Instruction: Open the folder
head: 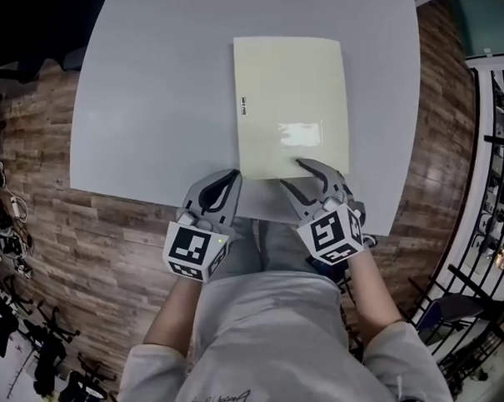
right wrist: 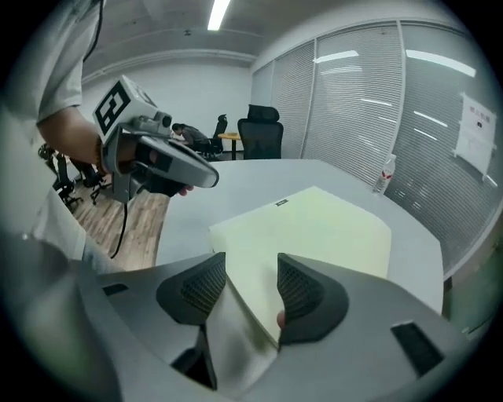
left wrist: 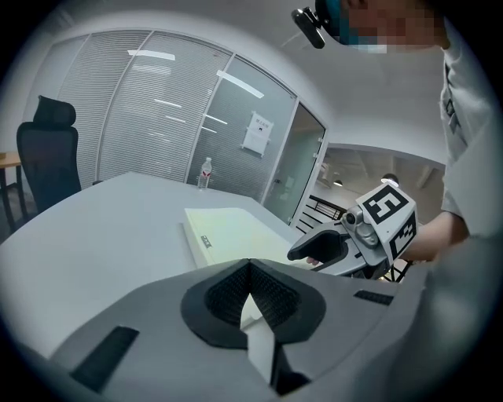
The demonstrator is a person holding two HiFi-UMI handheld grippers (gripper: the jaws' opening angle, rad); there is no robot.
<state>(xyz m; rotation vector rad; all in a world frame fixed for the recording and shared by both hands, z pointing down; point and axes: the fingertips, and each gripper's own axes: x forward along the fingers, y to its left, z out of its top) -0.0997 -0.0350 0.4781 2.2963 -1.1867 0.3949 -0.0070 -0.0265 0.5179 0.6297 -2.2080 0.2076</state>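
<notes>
A pale yellow folder (head: pixel 289 94) lies shut and flat on the grey table (head: pixel 148 117), with a small dark label on its left edge. My right gripper (head: pixel 292 173) is open at the folder's near edge. In the right gripper view the folder (right wrist: pixel 314 228) has its near edge between the spread jaws (right wrist: pixel 247 271), and neither pad presses on it. My left gripper (head: pixel 233 177) is shut just left of the folder's near left corner, with nothing in it. In the left gripper view its tips meet (left wrist: pixel 250 267), with the folder (left wrist: pixel 228 232) and the right gripper (left wrist: pixel 302 257) beyond.
The table's front edge runs just under both grippers, and the person stands against it. A black office chair (left wrist: pixel 47 149) stands at the far side. A water bottle (left wrist: pixel 205 173) is on the table's far edge. Glass walls with blinds surround it. A black railing (head: pixel 485 186) is at the right.
</notes>
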